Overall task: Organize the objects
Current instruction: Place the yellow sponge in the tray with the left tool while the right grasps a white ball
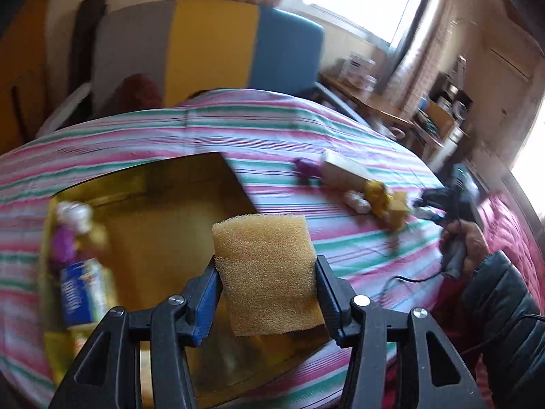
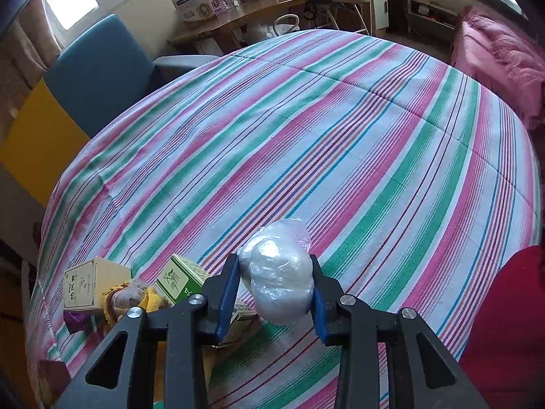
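My left gripper (image 1: pixel 265 274) is shut on a yellow sponge (image 1: pixel 265 255), held above an open cardboard box (image 1: pixel 235 177) on the striped cloth. A purple-and-white packet (image 1: pixel 68 231) and a blue-and-white package (image 1: pixel 81 293) lie at the box's left side. In the right wrist view my right gripper (image 2: pixel 274 289) is shut on a white plastic-wrapped bundle (image 2: pixel 279 272), low over the cloth; both pads press its sides. Left of it sit a green box (image 2: pixel 180 279), a beige box (image 2: pixel 85 284), a yellow-brown wrapped item (image 2: pixel 129 298) and a purple item (image 2: pixel 75 320).
The striped cloth (image 2: pixel 306 136) covers a wide surface. A blue chair back (image 2: pixel 98 75) stands at its far left, a pink blanket (image 2: pixel 504 61) at the far right. In the left wrist view a hand (image 1: pixel 473 242) in a dark sleeve holds the other gripper.
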Tool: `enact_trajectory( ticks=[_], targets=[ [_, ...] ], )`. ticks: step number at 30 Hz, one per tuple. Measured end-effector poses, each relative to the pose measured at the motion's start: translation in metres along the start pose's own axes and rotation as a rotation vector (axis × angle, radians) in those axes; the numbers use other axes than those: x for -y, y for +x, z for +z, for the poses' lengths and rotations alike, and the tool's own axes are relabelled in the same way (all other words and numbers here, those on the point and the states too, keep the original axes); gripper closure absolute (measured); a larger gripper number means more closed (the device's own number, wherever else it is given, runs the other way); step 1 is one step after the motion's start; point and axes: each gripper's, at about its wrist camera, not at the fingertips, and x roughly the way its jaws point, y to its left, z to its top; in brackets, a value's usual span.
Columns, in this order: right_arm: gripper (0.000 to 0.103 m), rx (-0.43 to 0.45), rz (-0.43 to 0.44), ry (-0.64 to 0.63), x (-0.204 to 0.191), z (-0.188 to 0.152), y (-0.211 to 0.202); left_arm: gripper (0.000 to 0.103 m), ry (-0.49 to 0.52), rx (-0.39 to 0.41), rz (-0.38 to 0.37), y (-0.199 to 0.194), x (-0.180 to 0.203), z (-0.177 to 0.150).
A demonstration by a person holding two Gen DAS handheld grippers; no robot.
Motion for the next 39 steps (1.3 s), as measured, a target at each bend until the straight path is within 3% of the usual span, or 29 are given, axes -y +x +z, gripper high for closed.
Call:
enact_trajectory(
  ticks=[7, 10, 17, 25, 32, 34, 36, 39],
  targets=[
    [0.065, 0.029, 0.001, 0.007, 0.001, -0.002, -0.011, 0.050, -0.226, 0.031, 0.216, -0.042, -0.107, -0.033],
    [0.065, 0.060, 0.010, 0.010, 0.002, -0.001, -0.021, 0.050, -0.280, 0.030, 0.253, -0.048, -0.132, -0.041],
    [0.065, 0.110, 0.034, -0.025, -0.019, 0.006, -0.027, 0.050, -0.216, 0.039, 0.230, -0.017, -0.132, -0.009],
    [0.065, 0.125, 0.037, -0.053, -0.025, 0.007, -0.028, 0.050, -0.173, -0.058, 0.226, 0.067, -0.137, 0.040],
    [0.065, 0.136, 0.041, -0.104, -0.036, 0.005, -0.028, 0.045, -0.202, -0.139, 0.245, 0.113, -0.159, 0.055],
    [0.065, 0.140, 0.041, -0.116, -0.037, 0.005, -0.029, 0.039, -0.205, -0.141, 0.229, 0.114, -0.159, 0.058],
    [0.065, 0.144, 0.041, -0.124, -0.039, 0.005, -0.029, 0.023, -0.179, -0.124, 0.225, 0.107, -0.153, 0.057],
    [0.065, 0.149, 0.043, -0.127, -0.040, 0.005, -0.030, 0.022, -0.158, -0.094, 0.234, 0.091, -0.147, 0.058]
  ],
)
